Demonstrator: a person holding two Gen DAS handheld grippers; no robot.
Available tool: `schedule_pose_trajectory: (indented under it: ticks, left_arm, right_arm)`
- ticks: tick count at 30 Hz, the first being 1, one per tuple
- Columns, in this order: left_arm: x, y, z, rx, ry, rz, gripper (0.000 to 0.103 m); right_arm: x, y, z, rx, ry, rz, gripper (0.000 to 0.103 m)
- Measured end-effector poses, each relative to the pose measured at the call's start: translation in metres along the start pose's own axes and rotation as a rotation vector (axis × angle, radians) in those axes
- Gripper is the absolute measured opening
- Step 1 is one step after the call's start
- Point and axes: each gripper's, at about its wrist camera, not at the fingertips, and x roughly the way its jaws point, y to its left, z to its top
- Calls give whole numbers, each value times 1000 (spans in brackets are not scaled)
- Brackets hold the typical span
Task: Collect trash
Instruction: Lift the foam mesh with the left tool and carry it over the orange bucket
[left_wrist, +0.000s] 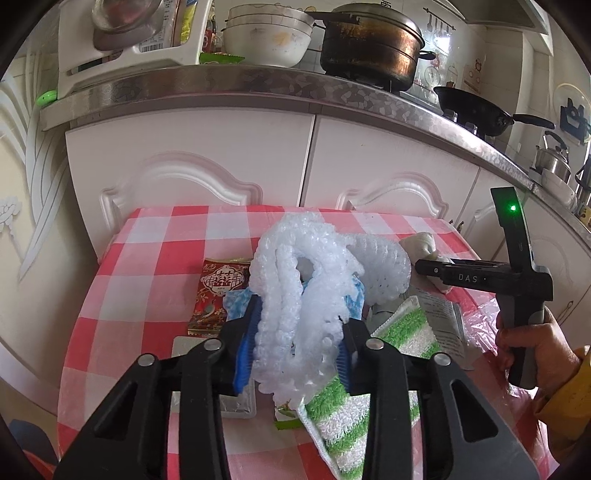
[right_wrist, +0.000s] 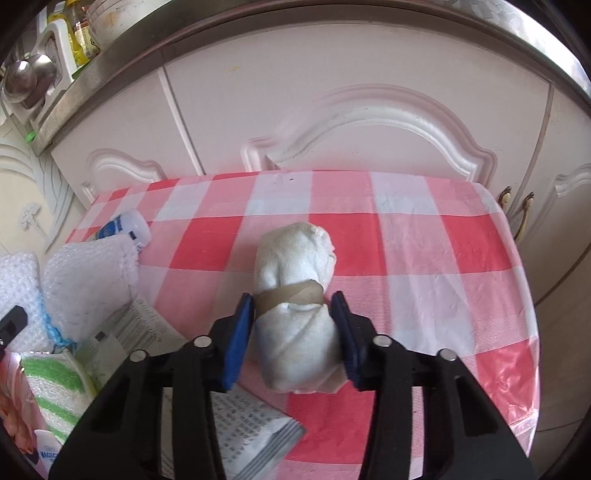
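1. Left wrist view: the left gripper (left_wrist: 298, 334) points forward and downward over a small table (left_wrist: 147, 258) covered in red-and-white checked cloth. Its two black arms end in blue ribbed pads (left_wrist: 246, 350).
2. Both pads are clamped on a bunch of white foam netting (left_wrist: 306, 291), a soft, open-mesh, bubbly sleeve looped into several coils. The netting stands up between the fingers, squeezed narrow where they press.
3. Beneath the netting lie a green-and-white striped cloth (left_wrist: 391, 336) of fluffy pile, a red-and-gold foil packet (left_wrist: 218, 291), flat and glossy, and a silvery flat pouch (left_wrist: 236, 402).
4. At the right edge, a hand (left_wrist: 535, 350) in a yellow sleeve grips the grey handle of the right gripper (left_wrist: 424, 267), seen side-on with its black body level over the table.
5. Right wrist view: the right gripper (right_wrist: 293, 325) tilts steeply downward over the same checked cloth. Its blue pads (right_wrist: 240, 339) sit against both sides of a white rolled rag (right_wrist: 295, 314), closed on it.
6. The rag is a soft, plump cylinder of terry-like fabric, bound near its middle by a tan rubber band (right_wrist: 291, 295), lying on the tabletop with its length running away from the camera.
7. Left of the rag, a folded printed leaflet (right_wrist: 251, 424) lies flat, partly under the gripper; farther left are the foam netting and a small blue-and-white bottle (right_wrist: 125, 229) lying on its side.
8. White panelled cabinet doors (right_wrist: 351, 122) stand behind the table.
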Motion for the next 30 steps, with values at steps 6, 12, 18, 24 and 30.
schedule_pose_trajectory:
  ticks: [6, 12, 18, 24, 30]
  left_arm:
    - [-2, -1, -6, -10, 33, -31, 34]
    - [-15, -7, -22, -13, 57, -70, 34]
    - [-35, -16, -43, -9, 60, -91, 34]
    - [-51, -16, -61, -43, 29, -124, 34]
    - [-61, -12, -68, -61, -54, -85, 34]
  right_arm:
    - [1, 34, -9, -96, 20, 66, 36]
    - [-12, 60, -33, -168, 25, 110, 35]
    - [-37, 67, -64, -166, 20, 122, 35]
    - [-66, 63, -94, -106, -13, 112, 35]
    - [-84, 52, -103, -28, -71, 77, 35]
